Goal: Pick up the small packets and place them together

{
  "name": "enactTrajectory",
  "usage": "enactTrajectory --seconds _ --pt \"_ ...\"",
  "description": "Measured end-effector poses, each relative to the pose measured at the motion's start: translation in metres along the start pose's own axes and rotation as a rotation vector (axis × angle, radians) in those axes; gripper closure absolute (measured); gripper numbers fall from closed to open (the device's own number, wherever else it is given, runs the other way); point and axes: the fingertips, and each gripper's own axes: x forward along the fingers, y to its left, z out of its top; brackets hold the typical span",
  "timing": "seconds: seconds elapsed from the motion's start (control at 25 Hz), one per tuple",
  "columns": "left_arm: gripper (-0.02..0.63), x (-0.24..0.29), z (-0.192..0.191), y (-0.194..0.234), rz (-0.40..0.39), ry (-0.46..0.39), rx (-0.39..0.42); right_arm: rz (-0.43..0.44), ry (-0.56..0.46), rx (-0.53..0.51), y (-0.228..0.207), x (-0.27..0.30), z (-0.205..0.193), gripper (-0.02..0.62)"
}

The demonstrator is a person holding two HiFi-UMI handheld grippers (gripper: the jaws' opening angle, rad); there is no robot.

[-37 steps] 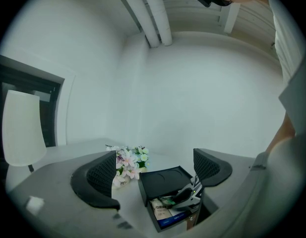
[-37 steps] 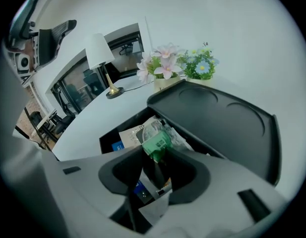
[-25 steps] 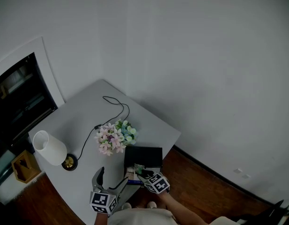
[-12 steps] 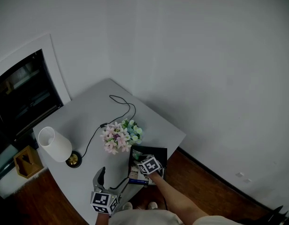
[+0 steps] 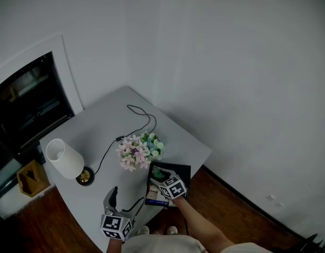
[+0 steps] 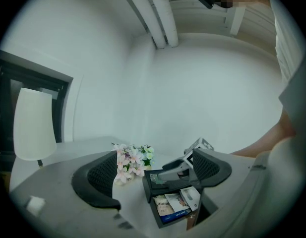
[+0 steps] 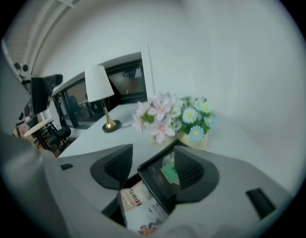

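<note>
1. Room: plain white walls (image 5: 230,62), a dark window (image 5: 25,107) in a white frame on the left, and a wood floor (image 5: 230,210). A grey tabletop (image 5: 99,125) stands with one corner pointing into the room's corner.
2. On the tabletop:
   - A lamp (image 5: 63,159) with a white shade stands near the left corner.
   - Its black cable (image 5: 120,138) runs in a loop toward the far corner.
   - A bunch of pink, white and blue flowers (image 5: 140,151) stands about mid-surface.
3. A black tray (image 5: 182,170) sits at the edge on the person's side, just beside the flowers. It has two compartments.
4. A green packet (image 7: 168,173) lies in the compartment nearer the flowers. The other compartment holds several packets (image 6: 178,201) lying side by side, touching.
5. The right hand-held gripper (image 7: 153,148) points down over the tray.
   - Its jaws have just been opening and now stand moderately apart.
   - The tray's divider shows in the gap between them.
   - The green packet lies just beside the right-hand pad, and neither pad presses on it.
   - Nothing is held.
6. The left hand-held gripper (image 6: 153,155) is held close to level near the edge on the person's side, left of the tray. Its jaws are spread wide and hold nothing.
</note>
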Motion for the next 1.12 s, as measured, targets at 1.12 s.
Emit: enactTrajectory --seconds 1.12 --pt "0.163 0.024 0.048 -0.062 -0.115 -0.175 0.072 -0.250 -0.608 0.020 0.012 -0.269 0.022 0.325"
